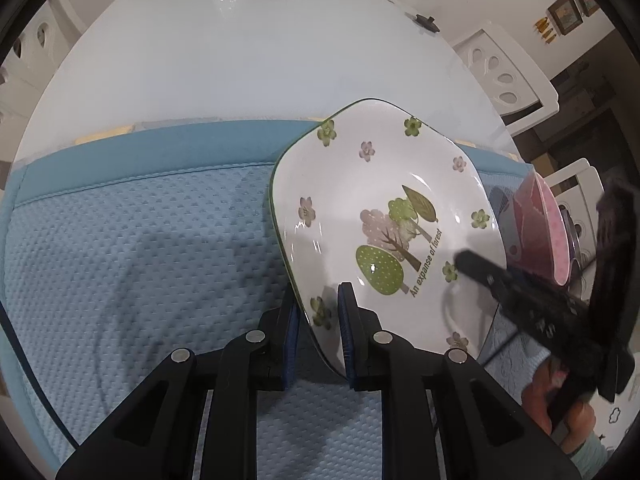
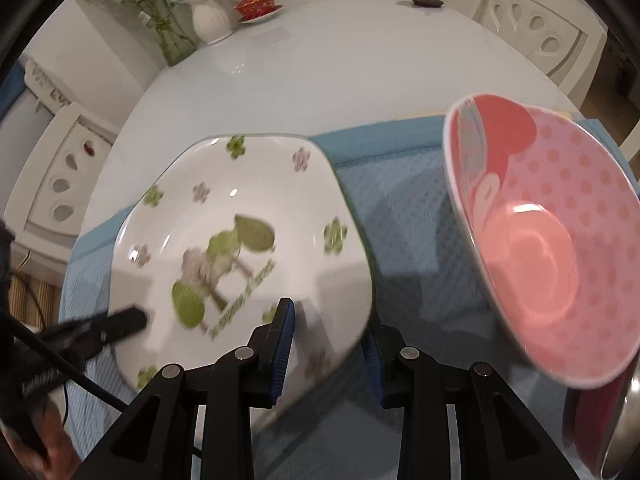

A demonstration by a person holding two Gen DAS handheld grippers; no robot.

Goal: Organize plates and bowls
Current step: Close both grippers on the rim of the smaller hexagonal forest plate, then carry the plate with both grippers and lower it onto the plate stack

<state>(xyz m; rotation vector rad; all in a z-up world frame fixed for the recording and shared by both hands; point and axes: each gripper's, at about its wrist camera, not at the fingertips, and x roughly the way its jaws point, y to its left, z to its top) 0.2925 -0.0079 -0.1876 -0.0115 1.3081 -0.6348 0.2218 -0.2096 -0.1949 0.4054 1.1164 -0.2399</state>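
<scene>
**Plate pinched by two grippers, pink bowl close by**

The left gripper is clamped tight on the near rim of the forest plate, which is tilted above the blue mat. The right gripper straddles the plate's other edge, nearly closed; can't tell if its pads touch. The pink bowl is tipped up just right of it. The white desk beyond is mostly bare.

White square ceramic plate with a tree-and-flower print is straddled at its near edge by the right gripper; pad contact cannot be told through blur. Pink polka-dot bowl is seen tilted at right, over the blue textured mat.
</scene>
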